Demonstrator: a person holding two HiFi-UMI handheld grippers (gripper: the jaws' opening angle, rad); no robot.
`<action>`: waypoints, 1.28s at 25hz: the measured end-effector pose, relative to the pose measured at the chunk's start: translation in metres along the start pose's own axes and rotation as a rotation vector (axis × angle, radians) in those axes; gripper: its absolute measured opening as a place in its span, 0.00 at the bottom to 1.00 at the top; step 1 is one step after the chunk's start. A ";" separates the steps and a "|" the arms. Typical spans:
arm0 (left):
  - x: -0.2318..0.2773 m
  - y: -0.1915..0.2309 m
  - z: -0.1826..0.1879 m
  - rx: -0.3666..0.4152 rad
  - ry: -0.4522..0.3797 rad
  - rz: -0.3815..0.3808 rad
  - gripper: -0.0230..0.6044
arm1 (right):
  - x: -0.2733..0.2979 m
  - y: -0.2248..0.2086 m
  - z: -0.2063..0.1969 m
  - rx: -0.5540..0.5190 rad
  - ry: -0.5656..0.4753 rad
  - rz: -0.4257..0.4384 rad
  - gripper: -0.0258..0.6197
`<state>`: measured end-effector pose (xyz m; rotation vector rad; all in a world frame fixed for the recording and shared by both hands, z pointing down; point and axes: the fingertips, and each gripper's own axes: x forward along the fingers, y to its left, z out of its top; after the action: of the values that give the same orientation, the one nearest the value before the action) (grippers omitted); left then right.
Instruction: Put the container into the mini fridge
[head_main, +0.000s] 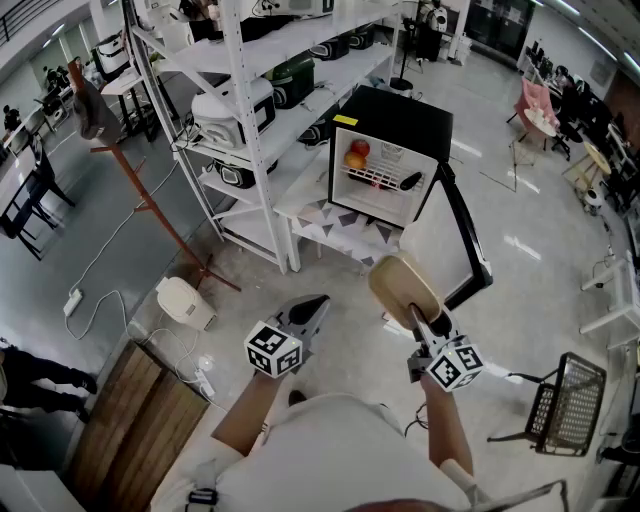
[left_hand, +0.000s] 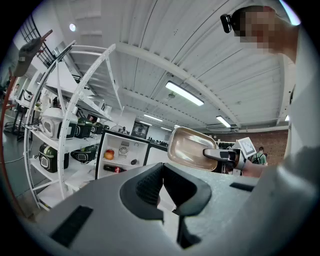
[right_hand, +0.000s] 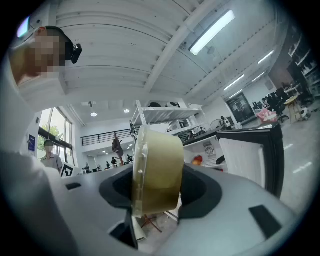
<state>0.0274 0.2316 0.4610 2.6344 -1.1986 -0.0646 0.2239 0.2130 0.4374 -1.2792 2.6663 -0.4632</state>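
The black mini fridge (head_main: 385, 120) stands on a low table ahead, its door (head_main: 466, 240) swung open to the right. Fruit (head_main: 356, 154) lies on its upper shelf. My right gripper (head_main: 425, 330) is shut on the tan, lidded container (head_main: 402, 288), held on edge in front of me. In the right gripper view the container (right_hand: 157, 172) fills the gap between the jaws of the right gripper (right_hand: 157, 195), with the fridge (right_hand: 207, 152) beyond. My left gripper (head_main: 312, 308) hangs beside it, shut and empty. The left gripper view shows the left gripper (left_hand: 162, 195), the container (left_hand: 190, 149) and the fridge (left_hand: 122, 155).
A white shelving rack (head_main: 250, 110) with several appliances stands left of the fridge. A wooden coat stand (head_main: 150, 210) and a white appliance (head_main: 185, 300) are on the floor at left, beside cables. A black wire basket (head_main: 570, 405) sits at right. A wooden surface (head_main: 140, 420) lies at lower left.
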 end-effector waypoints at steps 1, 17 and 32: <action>-0.001 -0.001 -0.001 0.000 0.001 0.000 0.04 | -0.001 0.001 0.000 0.000 -0.001 0.001 0.39; -0.013 -0.004 -0.001 0.000 0.007 -0.012 0.04 | -0.007 0.013 -0.002 0.049 -0.014 0.003 0.39; -0.055 0.022 -0.014 -0.024 0.032 -0.018 0.04 | 0.009 0.051 -0.038 0.069 0.019 -0.029 0.39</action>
<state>-0.0235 0.2613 0.4762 2.6158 -1.1572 -0.0400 0.1709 0.2442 0.4563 -1.3021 2.6256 -0.5692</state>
